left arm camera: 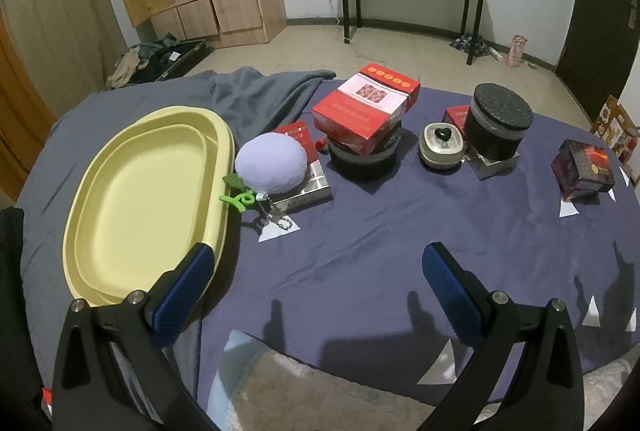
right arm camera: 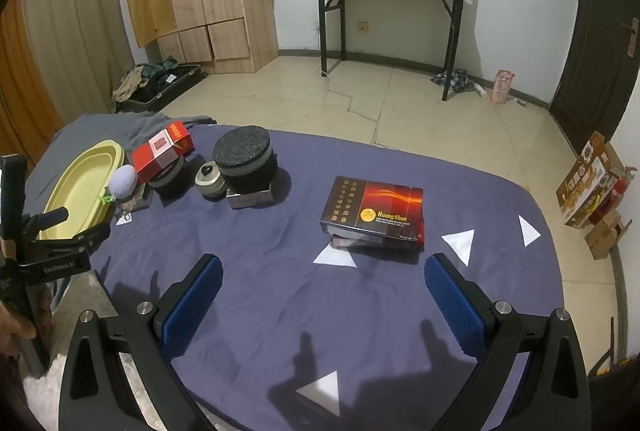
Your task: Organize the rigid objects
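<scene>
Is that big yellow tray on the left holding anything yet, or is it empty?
Empty. The yellow tray shows only its bare inner surface; the lilac plush ball sits beside its rim, outside it.

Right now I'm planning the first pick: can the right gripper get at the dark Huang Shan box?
Probably yes: the right gripper has its jaws open, and only bare purple cloth lies before the dark Huang Shan box.

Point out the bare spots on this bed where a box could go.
Free: the yellow tray, empty inside; the sheet between the jaws and the row of items; the stretch between black drum and dark box. Crowded: tray's right edge, around the plush ball and red box.
</scene>
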`<state>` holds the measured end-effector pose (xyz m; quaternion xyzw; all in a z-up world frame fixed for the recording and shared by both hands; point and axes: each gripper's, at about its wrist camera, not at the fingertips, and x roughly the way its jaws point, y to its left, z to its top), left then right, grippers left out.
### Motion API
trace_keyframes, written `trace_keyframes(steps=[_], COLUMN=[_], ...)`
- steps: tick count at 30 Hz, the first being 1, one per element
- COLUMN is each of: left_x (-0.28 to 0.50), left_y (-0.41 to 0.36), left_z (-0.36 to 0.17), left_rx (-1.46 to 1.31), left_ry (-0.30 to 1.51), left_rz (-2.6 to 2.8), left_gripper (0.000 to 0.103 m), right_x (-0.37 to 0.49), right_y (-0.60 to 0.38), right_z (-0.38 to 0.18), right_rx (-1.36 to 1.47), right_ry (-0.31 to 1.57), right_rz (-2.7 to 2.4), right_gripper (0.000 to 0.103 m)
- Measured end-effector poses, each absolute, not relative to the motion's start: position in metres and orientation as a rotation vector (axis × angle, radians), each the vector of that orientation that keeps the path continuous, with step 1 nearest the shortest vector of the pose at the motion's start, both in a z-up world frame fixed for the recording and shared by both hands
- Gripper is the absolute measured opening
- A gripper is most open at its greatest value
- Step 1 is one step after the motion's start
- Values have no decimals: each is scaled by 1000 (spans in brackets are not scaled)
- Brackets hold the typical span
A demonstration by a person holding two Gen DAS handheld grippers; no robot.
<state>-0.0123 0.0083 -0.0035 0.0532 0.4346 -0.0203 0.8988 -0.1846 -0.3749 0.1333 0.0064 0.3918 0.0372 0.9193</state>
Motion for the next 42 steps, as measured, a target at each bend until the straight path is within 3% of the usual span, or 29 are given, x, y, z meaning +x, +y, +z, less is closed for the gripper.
trace_keyframes(steps=[42], left_x=[-12], left_y=[9], left_z=[-6], left_rx=[110], left_ry=[915], left_rz=[-50], left_gripper=[103], right_x=[-183], right_y=[-374], right_z=[134], right_rx=[10], right_ry=[807], right_rz=[73], right_gripper=[103])
